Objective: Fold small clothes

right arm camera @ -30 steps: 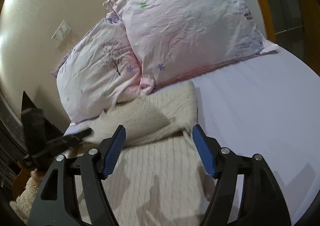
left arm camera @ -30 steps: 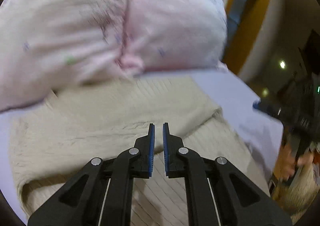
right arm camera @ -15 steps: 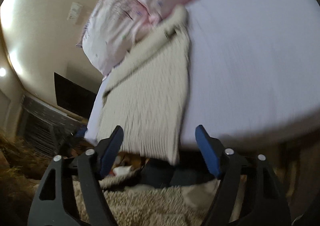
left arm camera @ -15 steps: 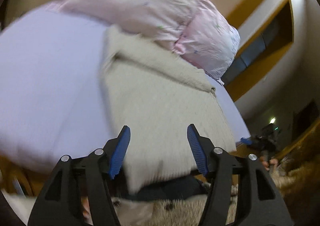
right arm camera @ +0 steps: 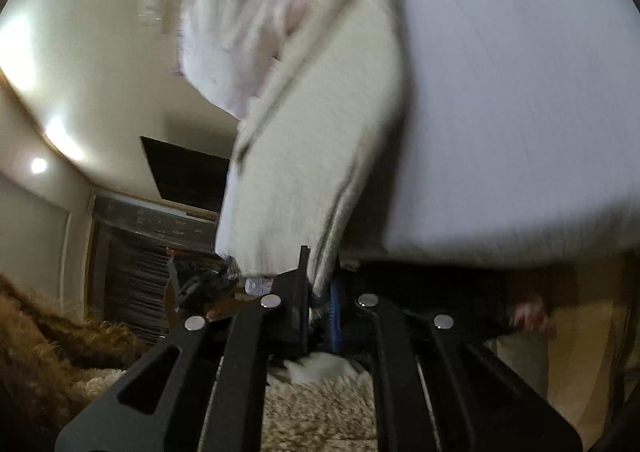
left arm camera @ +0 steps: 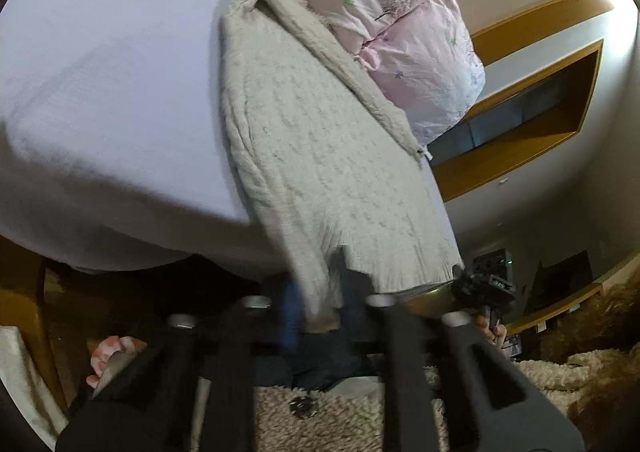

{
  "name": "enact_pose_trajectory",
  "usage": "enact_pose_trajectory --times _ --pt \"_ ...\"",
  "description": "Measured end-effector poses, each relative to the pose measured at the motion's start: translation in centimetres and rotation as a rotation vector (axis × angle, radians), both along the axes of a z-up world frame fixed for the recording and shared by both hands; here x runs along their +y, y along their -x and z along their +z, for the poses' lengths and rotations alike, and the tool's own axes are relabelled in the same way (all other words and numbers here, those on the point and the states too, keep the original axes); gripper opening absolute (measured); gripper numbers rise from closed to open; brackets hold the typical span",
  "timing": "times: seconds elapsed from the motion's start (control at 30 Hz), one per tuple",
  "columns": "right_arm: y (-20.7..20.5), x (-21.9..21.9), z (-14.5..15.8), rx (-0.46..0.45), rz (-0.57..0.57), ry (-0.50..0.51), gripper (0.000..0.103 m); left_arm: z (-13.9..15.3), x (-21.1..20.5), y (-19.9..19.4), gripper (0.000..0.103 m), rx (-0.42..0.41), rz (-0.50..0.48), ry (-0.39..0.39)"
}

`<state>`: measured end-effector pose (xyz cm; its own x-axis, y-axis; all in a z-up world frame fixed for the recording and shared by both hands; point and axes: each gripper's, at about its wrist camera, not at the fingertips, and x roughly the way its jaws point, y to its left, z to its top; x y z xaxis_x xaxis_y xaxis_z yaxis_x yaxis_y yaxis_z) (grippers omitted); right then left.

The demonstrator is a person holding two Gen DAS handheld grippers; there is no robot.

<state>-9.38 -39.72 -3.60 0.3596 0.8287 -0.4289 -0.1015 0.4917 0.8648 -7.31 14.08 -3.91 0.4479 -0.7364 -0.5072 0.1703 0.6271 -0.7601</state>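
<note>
A cream knit sweater (left arm camera: 320, 140) is lying along the lilac bedsheet (left arm camera: 100, 72), running from pink floral pillows (left arm camera: 404, 40) at one o'clock down over the mattress edge at six. The left gripper (left arm camera: 316, 304) is pinching its hanging hem, jaws clenched on the knit though blurred. The right gripper (right arm camera: 318, 292) is gripping the opposite hem corner of the sweater (right arm camera: 320, 140), jaws closed on fabric.
</note>
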Motion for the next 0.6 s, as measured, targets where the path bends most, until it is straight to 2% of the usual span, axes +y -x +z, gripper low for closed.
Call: enact_pose_trajectory --times 0.1,0.17,0.27,0.33,0.37,0.43,0.5,0.6 --pt "-1.3 0.2 4.4 -0.153 -0.022 0.008 0.007 1.8 -0.3 -0.2 0.007 -0.04 0.004 0.008" --pt "-3.0 0.4 7.2 -0.251 -0.034 0.031 0.007 4.2 -0.5 -1.6 0.007 -0.11 0.014 -0.009" --pt "-7.5 1.3 11.6 -0.387 -0.069 0.078 0.007 9.0 0.0 -6.2 0.007 -0.229 0.084 -0.032" --pt "-11.6 2.0 13.8 -0.466 -0.13 0.119 0.007 12.1 0.3 -11.0 0.007 -0.302 0.193 -0.078" --pt "-14.5 2.3 14.5 -0.487 -0.189 0.143 0.007 12.9 0.1 -12.9 0.007 -0.313 0.222 -0.098" --pt "-19.0 2.2 14.0 -0.466 -0.281 0.167 0.007 13.6 -1.1 -18.9 0.007 -0.301 0.284 -0.185" --pt "-23.5 2.0 12.0 -0.377 -0.371 0.194 0.007 12.5 -2.5 -24.0 0.007 -0.251 0.304 -0.266" --pt "-28.4 2.0 8.0 -0.207 -0.439 0.241 0.007 9.5 -4.0 -28.8 0.007 -0.138 0.297 -0.322"
